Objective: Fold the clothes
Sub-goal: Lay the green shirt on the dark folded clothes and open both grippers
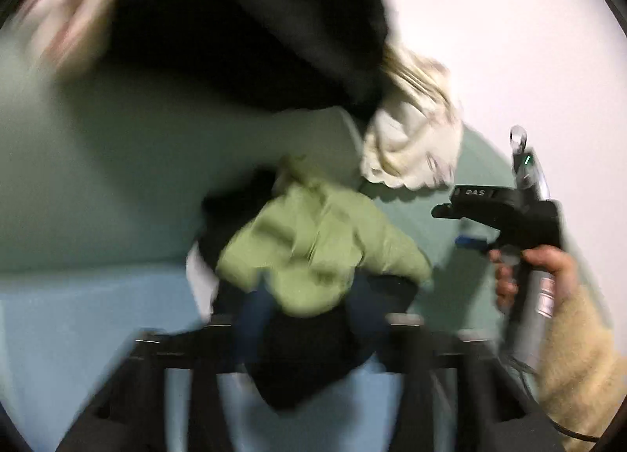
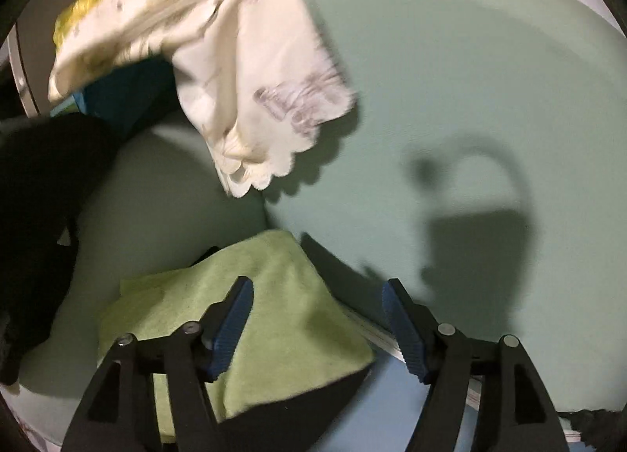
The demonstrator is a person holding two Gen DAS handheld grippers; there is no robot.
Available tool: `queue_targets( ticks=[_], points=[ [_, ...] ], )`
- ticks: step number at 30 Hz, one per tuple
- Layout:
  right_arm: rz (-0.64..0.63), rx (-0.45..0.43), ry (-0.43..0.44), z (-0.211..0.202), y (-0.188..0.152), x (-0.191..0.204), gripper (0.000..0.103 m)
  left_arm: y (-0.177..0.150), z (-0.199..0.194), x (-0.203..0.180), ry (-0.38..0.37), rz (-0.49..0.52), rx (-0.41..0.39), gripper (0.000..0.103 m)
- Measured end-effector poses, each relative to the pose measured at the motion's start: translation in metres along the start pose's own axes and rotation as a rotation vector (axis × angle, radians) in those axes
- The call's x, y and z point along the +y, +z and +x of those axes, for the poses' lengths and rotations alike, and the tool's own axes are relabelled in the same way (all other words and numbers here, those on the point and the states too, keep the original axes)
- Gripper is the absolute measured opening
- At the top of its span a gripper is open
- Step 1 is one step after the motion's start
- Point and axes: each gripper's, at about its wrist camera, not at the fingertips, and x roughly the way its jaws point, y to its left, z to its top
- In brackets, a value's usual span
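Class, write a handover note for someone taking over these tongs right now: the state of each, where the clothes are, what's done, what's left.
Left tongs: the green cloth and some dark fabric sit between them; blur hides whether they clamp.
Right tongs: open, empty, over the green cloth's edge.
Cream scalloped garment and black garment: crumpled farther back on the pale green surface.
Done: green cloth perhaps partly folded.
Left: the cream and black garments, apparently.
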Motion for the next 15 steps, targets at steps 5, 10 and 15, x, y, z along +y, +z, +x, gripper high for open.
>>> queue_targets(
  ticks=[5,10,15],
  points=[
    [-0.068,0.082,0.118,0.056,0.032,0.075,0.022,0.046,0.013,-0.034,0.075,0.299,0.009,0.013],
    [0.117,0.144,-0.015,0.158,0.081,0.119,0.022,0.023,0.043,0.029,0.289,0.291,0.184,0.013],
    [0.301,0.118,0.157,0.215,0.120,0.148,0.027,0.001,0.040,0.041,0.313,0.411,0.085,0.013]
  ],
)
